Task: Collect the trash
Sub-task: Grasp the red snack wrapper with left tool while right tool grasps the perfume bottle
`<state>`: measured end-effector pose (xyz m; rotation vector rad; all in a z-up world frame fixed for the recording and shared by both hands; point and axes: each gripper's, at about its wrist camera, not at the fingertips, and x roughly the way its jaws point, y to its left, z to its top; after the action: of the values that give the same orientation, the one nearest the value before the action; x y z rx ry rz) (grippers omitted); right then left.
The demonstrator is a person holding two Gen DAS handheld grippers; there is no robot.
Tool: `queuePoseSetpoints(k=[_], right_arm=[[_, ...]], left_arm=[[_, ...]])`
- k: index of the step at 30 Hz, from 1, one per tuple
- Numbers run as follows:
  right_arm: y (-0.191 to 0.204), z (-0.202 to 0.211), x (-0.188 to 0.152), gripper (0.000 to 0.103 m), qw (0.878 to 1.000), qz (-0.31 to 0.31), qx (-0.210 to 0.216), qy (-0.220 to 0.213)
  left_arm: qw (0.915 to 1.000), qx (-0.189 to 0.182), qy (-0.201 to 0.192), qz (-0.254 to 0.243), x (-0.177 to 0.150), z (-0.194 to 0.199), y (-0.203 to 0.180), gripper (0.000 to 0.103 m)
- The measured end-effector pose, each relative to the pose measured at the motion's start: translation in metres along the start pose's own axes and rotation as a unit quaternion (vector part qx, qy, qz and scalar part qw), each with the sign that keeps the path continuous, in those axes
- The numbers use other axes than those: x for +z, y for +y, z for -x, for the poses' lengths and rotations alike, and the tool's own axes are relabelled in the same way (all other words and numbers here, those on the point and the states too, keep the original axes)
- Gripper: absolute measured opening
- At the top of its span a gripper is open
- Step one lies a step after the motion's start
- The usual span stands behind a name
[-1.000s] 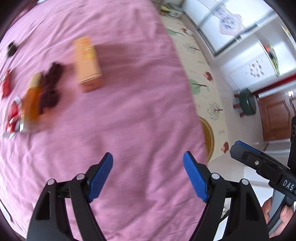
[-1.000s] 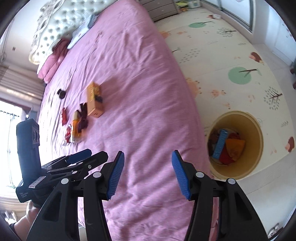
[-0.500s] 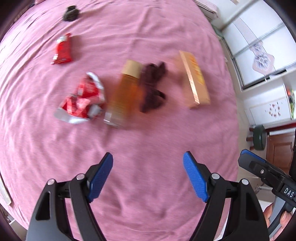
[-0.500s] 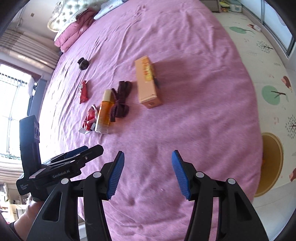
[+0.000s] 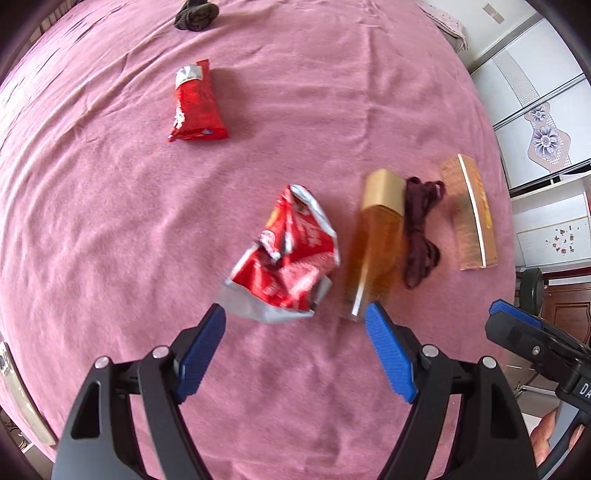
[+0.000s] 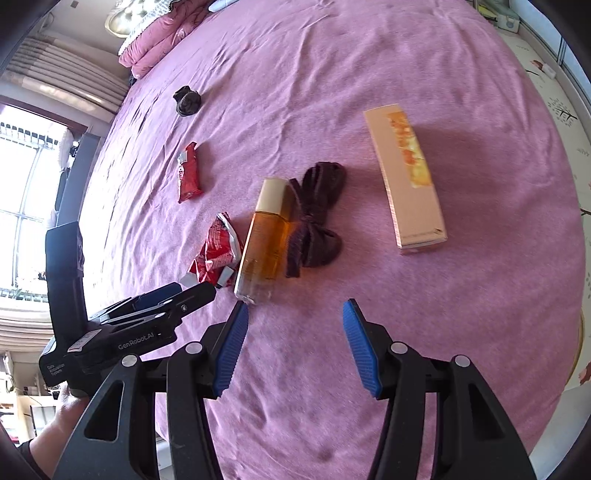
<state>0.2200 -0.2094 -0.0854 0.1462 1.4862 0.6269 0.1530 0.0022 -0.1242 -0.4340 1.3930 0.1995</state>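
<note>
Reaching for trash is the step right now. The left gripper (image 5: 295, 321) hangs low over the pink bed cover (image 5: 110, 258), with its blue pads (image 5: 201, 345) wide apart and holding nothing. Just past the tips lies a crumpled red wrapper (image 5: 286, 271). It is shiny and silver inside, all bent and puffy, so it should squash easily. It sits near the edge of the bed closest to the person.

The right gripper (image 6: 293, 332) is also spread apart and holds nothing. It waits beside the left one, above bare cover.

Next, I think the left gripper needs to go down and forward a little, so one pad is on each side of the crumpled wrapper, then squeeze. The amber bottle (image 5: 375, 254) lies right next to it, maybe touching, so the right-hand pad must slip in without bumping it. The bottle looks smooth and hard with a tan cap.

A dark red knotted cloth (image 5: 421, 236) lies soft and floppy against the bottle's other side. Past that is a long tan box (image 5: 471, 214) with flat sides. Farther toward the middle of the bed lies a flat red packet (image 5: 195, 105), and beyond it a small dark bundle (image 5: 195, 14).
</note>
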Motion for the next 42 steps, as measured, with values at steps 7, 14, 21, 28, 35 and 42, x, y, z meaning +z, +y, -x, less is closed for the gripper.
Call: queuePoseSetpoints(k=[7,14,21,28,35,42], right_arm=[[0.012,-0.021,0.012,0.053,1.0,-0.004,0.0,0.013],[0.018,-0.031,0.021,0.053,1.0,0.002,-0.003,0.021],[0.016,-0.036,0.032,0.053,1.0,-0.004,-0.005,0.021],[0.023,-0.044,0.033,0.053,1.0,0.003,0.001,0.031],[0.035,-0.063,0.038,0.053,0.999,0.01,-0.01,0.044],[0.041,-0.093,0.05,0.047,0.996,0.006,-0.059,0.068]], left_arm=[[0.9997,-0.001,0.02,-0.014,0.018,-0.023,0.015,0.078],[0.999,-0.004,0.033,-0.029,0.037,-0.042,0.013,0.078],[0.9954,0.03,0.057,-0.071,0.055,-0.057,0.003,0.068],[0.9966,0.012,0.054,-0.061,0.065,-0.05,0.02,0.028],[0.9976,-0.023,0.036,-0.054,0.053,-0.034,0.044,0.027],[0.9977,-0.038,0.037,-0.041,0.054,-0.039,0.053,0.027]])
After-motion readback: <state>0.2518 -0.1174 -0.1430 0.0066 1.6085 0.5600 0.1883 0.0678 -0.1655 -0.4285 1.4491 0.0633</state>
